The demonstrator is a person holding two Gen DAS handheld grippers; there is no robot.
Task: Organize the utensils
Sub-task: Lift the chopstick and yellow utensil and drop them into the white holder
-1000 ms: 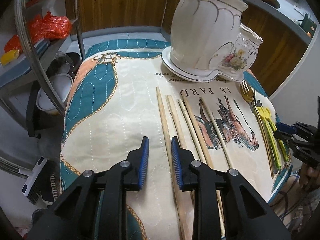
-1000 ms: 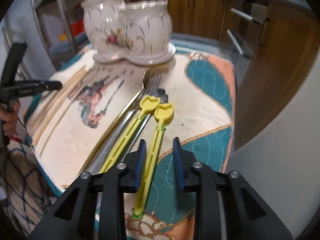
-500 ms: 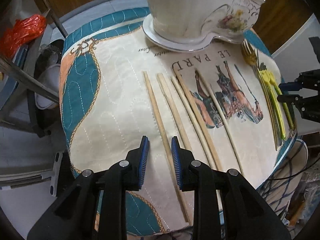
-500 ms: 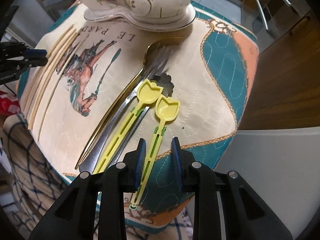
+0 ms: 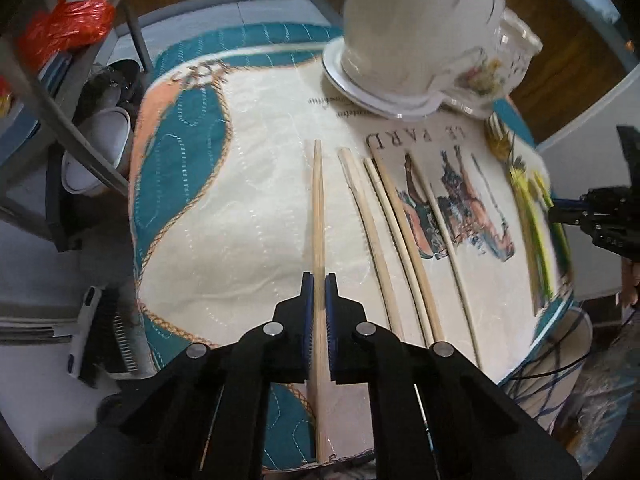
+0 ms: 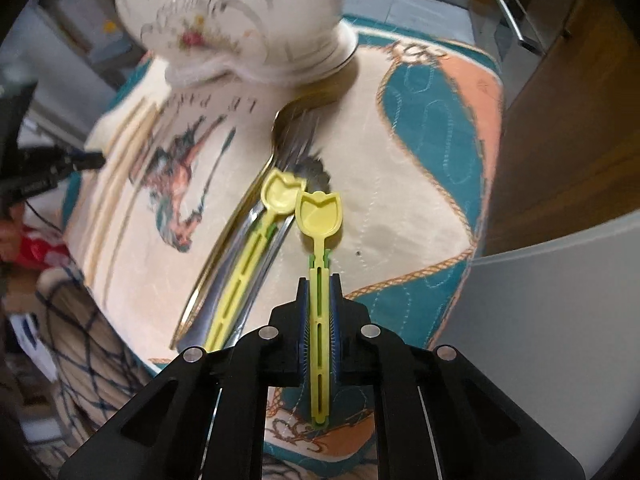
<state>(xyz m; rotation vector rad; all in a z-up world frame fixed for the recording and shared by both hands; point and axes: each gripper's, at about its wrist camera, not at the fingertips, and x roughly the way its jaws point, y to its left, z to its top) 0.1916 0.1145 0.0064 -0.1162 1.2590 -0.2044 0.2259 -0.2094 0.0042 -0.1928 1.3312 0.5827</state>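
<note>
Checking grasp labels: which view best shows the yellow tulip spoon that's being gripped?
Right wrist view. The right gripper is shut on the yellow tulip spoon, with bowl and slotted handle sharp and centred. The left wrist view shows only blurred yellow streaks at the table's far edge; that spoon can't be singled out.

My table is wearing a quilted cloth [image 5: 224, 220] of cream, teal and peach. Toward the top of the frame a white ceramic holder [image 5: 416, 44] is standing on it. Wooden chopsticks [image 5: 404, 236] are lying mid-frame, forks [image 6: 240, 232] and a yellow spoon [image 6: 256, 236] beside them.
</note>
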